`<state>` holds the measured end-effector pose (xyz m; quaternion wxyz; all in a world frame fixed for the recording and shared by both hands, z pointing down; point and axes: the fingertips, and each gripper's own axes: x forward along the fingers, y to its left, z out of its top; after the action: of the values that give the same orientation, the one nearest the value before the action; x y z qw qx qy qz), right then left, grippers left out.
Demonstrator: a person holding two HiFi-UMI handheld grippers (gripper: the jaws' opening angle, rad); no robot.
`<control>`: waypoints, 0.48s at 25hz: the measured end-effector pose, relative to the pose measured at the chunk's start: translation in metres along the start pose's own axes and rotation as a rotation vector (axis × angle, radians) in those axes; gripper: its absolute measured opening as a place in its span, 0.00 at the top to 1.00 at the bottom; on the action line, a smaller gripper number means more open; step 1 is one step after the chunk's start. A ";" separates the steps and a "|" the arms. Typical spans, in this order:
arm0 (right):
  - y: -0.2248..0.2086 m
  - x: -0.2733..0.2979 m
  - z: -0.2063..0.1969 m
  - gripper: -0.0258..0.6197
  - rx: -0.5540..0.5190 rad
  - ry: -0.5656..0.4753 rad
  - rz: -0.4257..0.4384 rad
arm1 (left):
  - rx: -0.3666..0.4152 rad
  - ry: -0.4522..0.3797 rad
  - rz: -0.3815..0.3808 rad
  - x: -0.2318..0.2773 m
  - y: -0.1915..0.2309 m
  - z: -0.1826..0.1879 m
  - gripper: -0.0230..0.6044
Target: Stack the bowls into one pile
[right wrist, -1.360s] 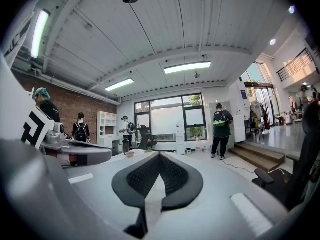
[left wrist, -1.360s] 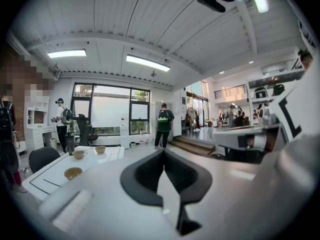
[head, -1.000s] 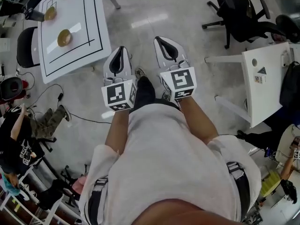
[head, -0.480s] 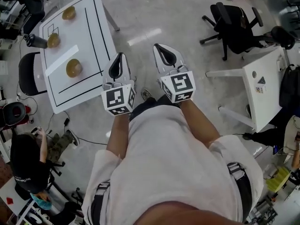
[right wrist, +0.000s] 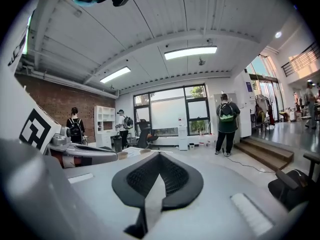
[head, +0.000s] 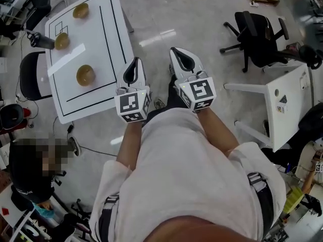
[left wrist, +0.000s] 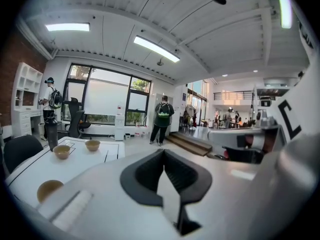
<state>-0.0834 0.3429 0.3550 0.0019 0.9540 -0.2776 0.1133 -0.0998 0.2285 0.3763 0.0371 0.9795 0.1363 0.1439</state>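
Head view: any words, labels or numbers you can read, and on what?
No readable text anywhere.
left gripper, right gripper: square black-and-white markers on their cubes, patterns only, no letters.
white desk: stickers, too small to read.

A pale glossy floor (head: 202, 14) holds a black office chair (head: 257, 32) and white desk (head: 290, 100). There is a brick wall (right wrist: 57, 98), tall windows (right wrist: 170, 113), ceiling strip lights (right wrist: 190, 52) and perhaps white shelving (right wrist: 104, 129).

The white table (head: 91, 39), marked with black lines, carries a far bowl (head: 81, 10), a middle bowl (head: 62, 41) and a near bowl (head: 86, 75), all apart.
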 end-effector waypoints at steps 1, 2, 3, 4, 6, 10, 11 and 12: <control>-0.002 0.008 0.000 0.96 0.001 0.002 0.010 | -0.002 0.003 0.014 0.004 0.004 0.000 0.96; -0.005 0.017 0.000 0.96 0.005 0.006 0.022 | -0.003 0.004 0.028 0.009 0.008 0.001 0.96; -0.007 0.028 0.001 0.96 0.010 0.012 0.037 | -0.002 0.005 0.041 0.015 0.012 0.003 0.96; -0.009 0.040 0.001 0.96 0.014 0.022 0.053 | 0.000 0.008 0.055 0.022 0.019 0.005 0.96; -0.010 0.070 0.004 0.96 0.008 0.035 0.093 | -0.002 0.015 0.093 0.036 0.036 0.010 0.96; -0.012 0.127 0.015 0.96 -0.020 0.039 0.209 | -0.021 0.022 0.194 0.067 0.068 0.017 0.96; -0.014 0.140 0.016 0.96 -0.024 0.045 0.240 | -0.029 0.026 0.217 0.076 0.074 0.018 0.96; -0.015 0.154 0.017 0.96 -0.027 0.053 0.270 | -0.037 0.031 0.238 0.085 0.080 0.019 0.96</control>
<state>0.0553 0.2731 0.3727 0.0066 0.9045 -0.4049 0.1338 0.0046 0.1747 0.3903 0.0355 0.9855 0.0172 0.1648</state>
